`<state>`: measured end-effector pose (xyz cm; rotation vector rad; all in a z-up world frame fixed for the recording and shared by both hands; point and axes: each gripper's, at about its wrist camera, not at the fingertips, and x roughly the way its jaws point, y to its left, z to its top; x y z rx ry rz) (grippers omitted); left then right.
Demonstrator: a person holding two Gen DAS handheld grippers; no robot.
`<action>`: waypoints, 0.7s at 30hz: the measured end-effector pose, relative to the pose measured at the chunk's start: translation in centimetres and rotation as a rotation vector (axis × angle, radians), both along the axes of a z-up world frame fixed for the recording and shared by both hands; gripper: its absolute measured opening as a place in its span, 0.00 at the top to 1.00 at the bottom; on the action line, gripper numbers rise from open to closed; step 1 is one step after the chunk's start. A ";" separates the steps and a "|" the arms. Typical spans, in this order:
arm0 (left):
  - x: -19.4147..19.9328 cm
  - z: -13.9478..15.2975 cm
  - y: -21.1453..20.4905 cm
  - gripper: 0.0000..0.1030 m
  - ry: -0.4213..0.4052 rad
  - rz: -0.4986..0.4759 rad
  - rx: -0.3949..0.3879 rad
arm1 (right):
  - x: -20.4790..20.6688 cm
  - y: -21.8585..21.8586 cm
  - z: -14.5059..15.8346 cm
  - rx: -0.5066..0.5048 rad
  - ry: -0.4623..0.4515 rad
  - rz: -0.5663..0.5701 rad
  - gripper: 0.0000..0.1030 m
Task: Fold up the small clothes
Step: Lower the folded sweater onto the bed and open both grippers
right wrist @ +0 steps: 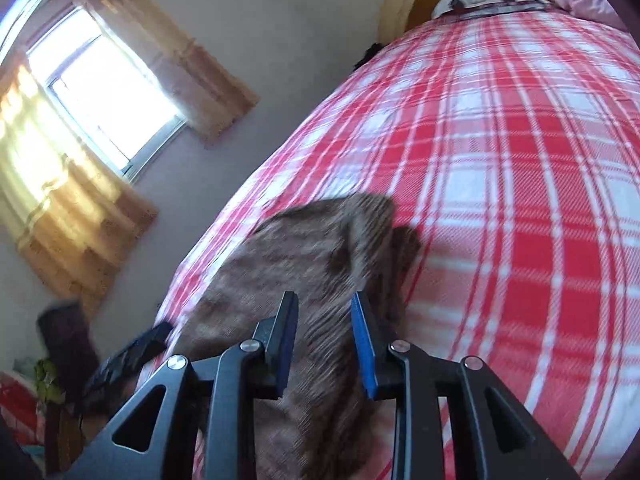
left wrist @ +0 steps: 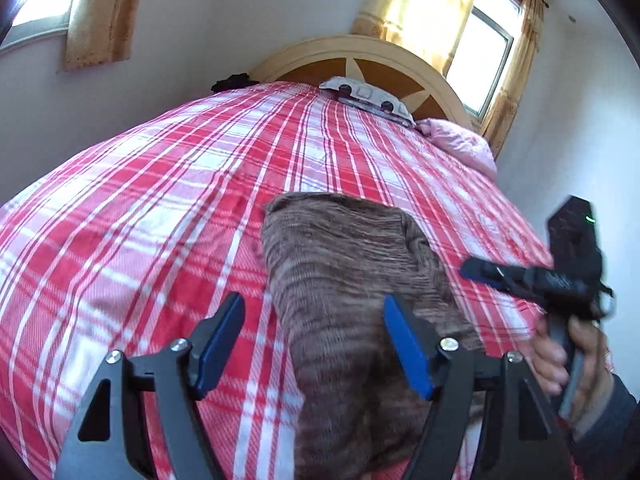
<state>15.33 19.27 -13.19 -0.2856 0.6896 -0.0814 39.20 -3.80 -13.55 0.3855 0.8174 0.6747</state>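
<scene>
A brown knitted garment (left wrist: 344, 280) lies on the red and white plaid bedspread (left wrist: 140, 200), folded into a long strip that runs toward me. My left gripper (left wrist: 312, 304) is open, its jaws wide apart above the garment's near part, holding nothing. The right gripper (left wrist: 480, 270) shows at the right in the left wrist view, held in a hand. In the right wrist view the garment (right wrist: 312, 248) lies under my right gripper (right wrist: 325, 304), whose jaws stand apart with no cloth between them. The left gripper (right wrist: 132, 352) shows blurred at the lower left.
A wooden headboard (left wrist: 360, 56) stands at the far end of the bed, with a patterned pillow (left wrist: 372, 96) and a pink quilt (left wrist: 460, 140) near it. Windows with yellow curtains (right wrist: 80, 160) are on the walls. The bedspread (right wrist: 520, 160) stretches right.
</scene>
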 end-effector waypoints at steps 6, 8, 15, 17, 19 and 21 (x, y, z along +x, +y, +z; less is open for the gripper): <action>3.2 -3.9 -0.8 0.27 0.131 0.023 0.101 | 0.3 1.5 -2.0 -0.098 0.073 -0.013 0.76; 2.8 -4.1 -0.9 0.27 0.123 0.029 0.087 | 0.1 1.9 -3.0 -0.133 0.079 -0.002 0.93; 1.2 -4.0 -2.2 0.26 0.108 0.008 0.131 | -1.3 0.3 -3.1 -0.165 0.068 -0.033 0.96; 1.0 -4.1 -2.6 0.26 0.104 0.014 0.142 | -0.9 -0.3 -4.0 -0.131 0.094 -0.044 0.96; 0.7 -3.5 -2.9 0.26 0.102 0.014 0.157 | -0.6 -0.5 -3.8 -0.116 0.101 -0.039 0.96; -0.2 -2.7 -3.1 0.26 0.086 0.021 0.175 | -1.1 -0.4 -2.6 -0.155 0.063 -0.058 0.95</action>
